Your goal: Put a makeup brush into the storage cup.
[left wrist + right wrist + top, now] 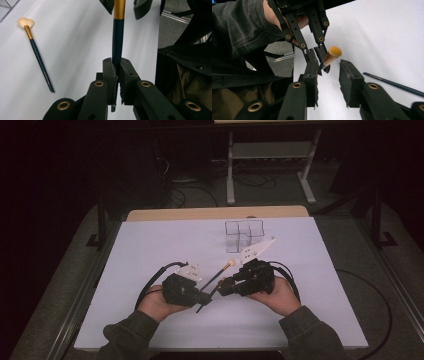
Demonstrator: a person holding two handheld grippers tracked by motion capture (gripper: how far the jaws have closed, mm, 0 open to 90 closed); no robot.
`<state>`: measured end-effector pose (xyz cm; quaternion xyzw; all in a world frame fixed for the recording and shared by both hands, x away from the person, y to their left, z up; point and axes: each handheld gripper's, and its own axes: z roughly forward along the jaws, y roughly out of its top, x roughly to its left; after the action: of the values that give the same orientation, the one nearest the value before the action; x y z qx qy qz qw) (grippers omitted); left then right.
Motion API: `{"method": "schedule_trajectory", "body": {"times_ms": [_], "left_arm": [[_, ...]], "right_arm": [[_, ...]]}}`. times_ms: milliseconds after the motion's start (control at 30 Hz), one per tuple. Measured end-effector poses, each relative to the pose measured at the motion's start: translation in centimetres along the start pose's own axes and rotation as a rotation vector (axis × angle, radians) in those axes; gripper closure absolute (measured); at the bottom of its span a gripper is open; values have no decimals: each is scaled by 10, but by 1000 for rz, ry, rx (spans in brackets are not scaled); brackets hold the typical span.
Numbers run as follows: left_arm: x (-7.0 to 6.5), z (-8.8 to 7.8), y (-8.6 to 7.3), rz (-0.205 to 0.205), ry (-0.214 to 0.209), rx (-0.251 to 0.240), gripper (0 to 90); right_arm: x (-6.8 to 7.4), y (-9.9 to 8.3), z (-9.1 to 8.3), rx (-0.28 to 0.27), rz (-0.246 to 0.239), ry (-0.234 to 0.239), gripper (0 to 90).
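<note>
My left gripper [117,62] is shut on the dark blue handle of a makeup brush [117,42] with a gold ferrule. The brush points straight at my right gripper [329,67], and its tan head [332,53] sits in the gap between the open jaws, touching neither pad. In the high view the two grippers meet nose to nose near the table's front middle, left gripper [207,296] and right gripper [222,287]. A second brush [37,53], a fan brush with a pale head, lies flat on the white table just beyond them; its handle [394,83] also shows.
A clear compartmented organiser box [244,234] stands toward the back of the white table top [150,250]. Behind the table a grey metal frame [270,160] stands on the dark floor. Both forearms wear dark sleeves at the front edge.
</note>
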<state>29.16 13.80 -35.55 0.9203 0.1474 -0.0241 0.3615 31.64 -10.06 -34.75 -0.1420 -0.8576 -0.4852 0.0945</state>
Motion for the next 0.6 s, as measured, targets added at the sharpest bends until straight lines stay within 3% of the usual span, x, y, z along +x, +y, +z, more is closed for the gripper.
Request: {"method": "schedule_trajectory", "body": {"times_ms": [33, 167, 600], "left_arm": [[0, 0, 0, -6, -2, -1, 840], [1, 2, 2, -1, 0, 0, 840], [1, 3, 4, -9, -5, -21, 840]], "right_arm": [[0, 1, 0, -6, -1, -3, 754], [-1, 1, 0, -18, -2, -1, 787], [-1, 4, 5, -40, -4, 9, 808]]}}
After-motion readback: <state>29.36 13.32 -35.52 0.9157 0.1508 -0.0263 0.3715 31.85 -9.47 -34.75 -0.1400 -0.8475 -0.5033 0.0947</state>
